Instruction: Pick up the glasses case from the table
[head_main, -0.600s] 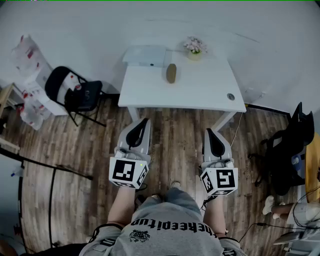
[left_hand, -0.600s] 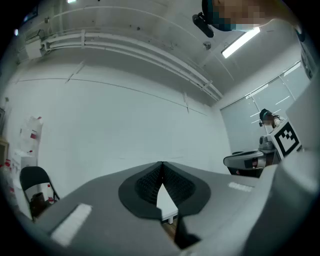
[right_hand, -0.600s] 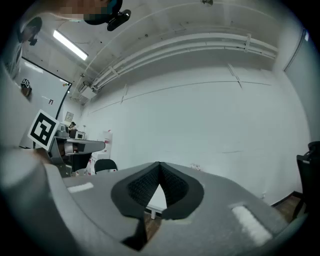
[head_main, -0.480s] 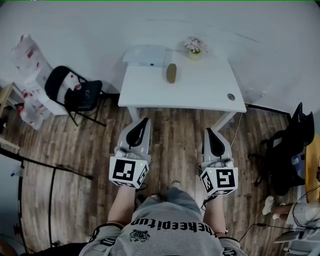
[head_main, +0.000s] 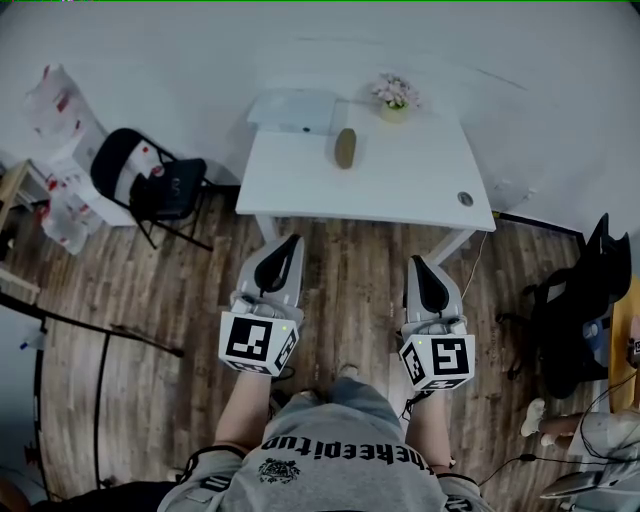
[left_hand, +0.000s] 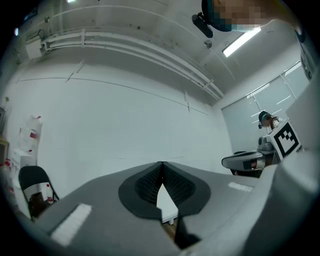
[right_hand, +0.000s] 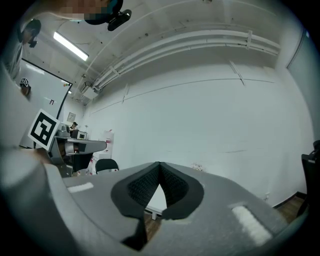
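Observation:
A tan oval glasses case (head_main: 345, 147) lies on the white table (head_main: 400, 180) near its far edge, in the head view. My left gripper (head_main: 291, 243) and right gripper (head_main: 417, 263) are held over the wooden floor, well short of the table and apart from the case. Both point toward the table, and each has its jaws closed tip to tip with nothing between them. In the left gripper view the left gripper (left_hand: 161, 165) shows its tips meeting, with a strip of the table (left_hand: 165, 200) below. The right gripper (right_hand: 159, 165) looks the same in the right gripper view.
A white laptop-like slab (head_main: 293, 110) and a small flower pot (head_main: 393, 98) stand at the table's back. A black folding chair (head_main: 150, 185) is at the left, white bags (head_main: 55, 150) beyond it, and a black chair (head_main: 580, 310) at the right.
The head view has shifted very slightly; both grippers stay where they were, still shut.

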